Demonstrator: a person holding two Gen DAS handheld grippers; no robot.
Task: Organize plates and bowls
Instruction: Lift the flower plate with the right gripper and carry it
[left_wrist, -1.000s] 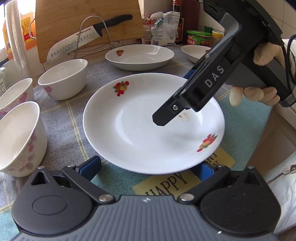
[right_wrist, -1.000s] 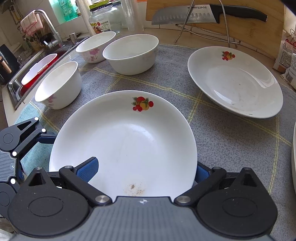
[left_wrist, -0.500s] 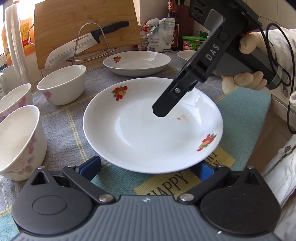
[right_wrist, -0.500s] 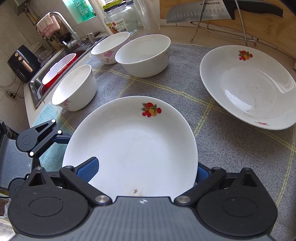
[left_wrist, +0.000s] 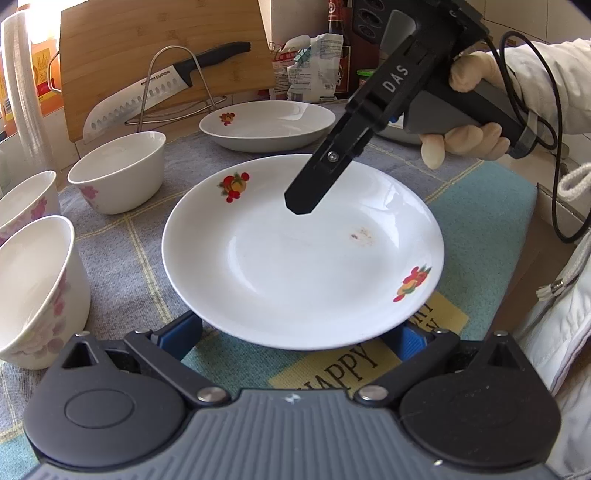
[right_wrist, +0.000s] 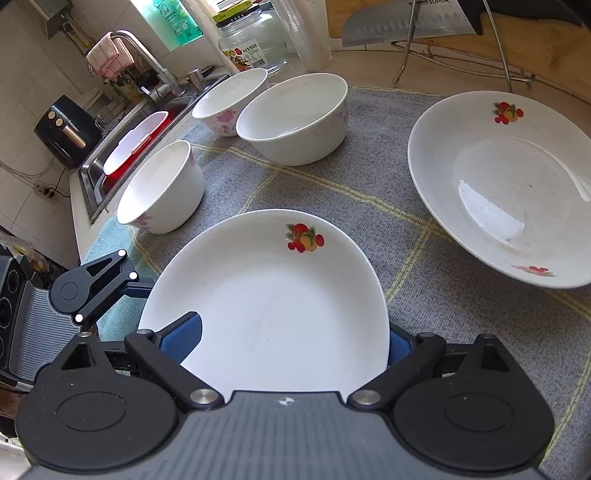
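A white plate with fruit prints lies on the grey mat; it also shows in the right wrist view. My left gripper is open, its blue pads on either side of the plate's near rim. My right gripper is open and hovers above the plate, its black finger seen over the plate's far half. A second fruit plate sits further back. Three white bowls stand to the left.
A cutting board and a knife on a wire rack stand at the back. A sink with a red and white dish lies beyond the bowls. Bags and jars crowd the back right. A teal mat lies at the counter's edge.
My right gripper has risen and pulled back from the plate's centre. The left gripper and the plate have stayed put.
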